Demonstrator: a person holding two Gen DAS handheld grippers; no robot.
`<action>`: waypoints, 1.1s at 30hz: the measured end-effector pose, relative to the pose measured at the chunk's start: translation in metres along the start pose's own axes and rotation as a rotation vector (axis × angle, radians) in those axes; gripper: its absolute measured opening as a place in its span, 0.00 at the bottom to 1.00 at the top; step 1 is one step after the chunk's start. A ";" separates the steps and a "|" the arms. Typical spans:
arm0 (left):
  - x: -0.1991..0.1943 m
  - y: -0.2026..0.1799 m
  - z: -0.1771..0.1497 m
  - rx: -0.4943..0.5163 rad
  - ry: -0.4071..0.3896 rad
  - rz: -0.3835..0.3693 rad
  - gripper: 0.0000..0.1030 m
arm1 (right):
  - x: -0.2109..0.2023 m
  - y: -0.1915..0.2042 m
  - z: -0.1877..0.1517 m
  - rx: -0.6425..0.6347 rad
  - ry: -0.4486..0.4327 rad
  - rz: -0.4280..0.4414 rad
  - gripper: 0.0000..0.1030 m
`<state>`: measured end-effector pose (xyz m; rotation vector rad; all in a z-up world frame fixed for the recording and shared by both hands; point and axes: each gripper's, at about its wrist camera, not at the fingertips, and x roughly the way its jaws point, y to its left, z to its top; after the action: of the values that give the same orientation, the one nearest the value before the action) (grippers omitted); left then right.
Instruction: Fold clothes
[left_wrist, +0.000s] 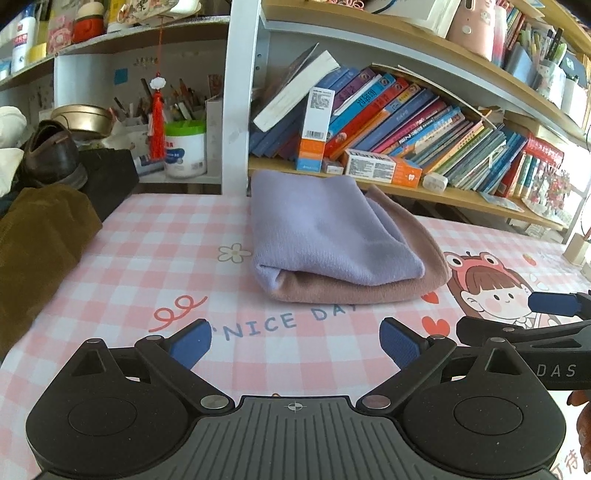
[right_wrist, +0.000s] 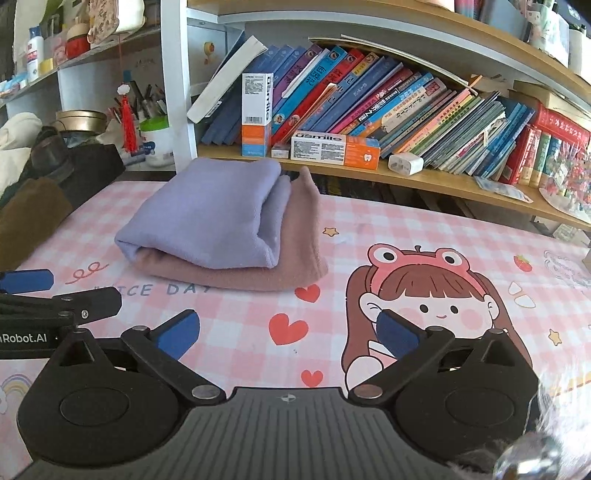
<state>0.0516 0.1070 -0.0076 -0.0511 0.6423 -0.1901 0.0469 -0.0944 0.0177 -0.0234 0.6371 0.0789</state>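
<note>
My left gripper (left_wrist: 295, 345) and right gripper (right_wrist: 290, 332) gape wide and empty at frame bottom, the folded lilac cloth (left_wrist: 325, 229) atop the pink cloth (left_wrist: 369, 288) mid-frame.

A folded lavender garment (left_wrist: 325, 229) lies stacked on a folded dusty-pink garment (left_wrist: 369, 291); both rest flat, edges roughly aligned

It was probably a home study corner. Crammed bookshelves (right_wrist: 406, 99) stood behind a desk with a cartoon mat (right_wrist: 424, 295).
</note>
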 end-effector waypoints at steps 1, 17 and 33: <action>0.000 0.000 0.000 -0.001 0.001 0.000 0.96 | 0.000 0.000 0.000 -0.002 -0.001 -0.001 1.00; -0.001 0.002 0.003 -0.025 0.003 -0.001 1.00 | 0.001 -0.001 0.000 -0.002 0.003 -0.007 1.00; 0.003 0.004 0.003 -0.037 0.029 0.003 1.00 | 0.004 -0.003 0.000 0.009 0.016 -0.015 1.00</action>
<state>0.0561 0.1108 -0.0076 -0.0832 0.6753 -0.1767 0.0498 -0.0969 0.0151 -0.0204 0.6531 0.0618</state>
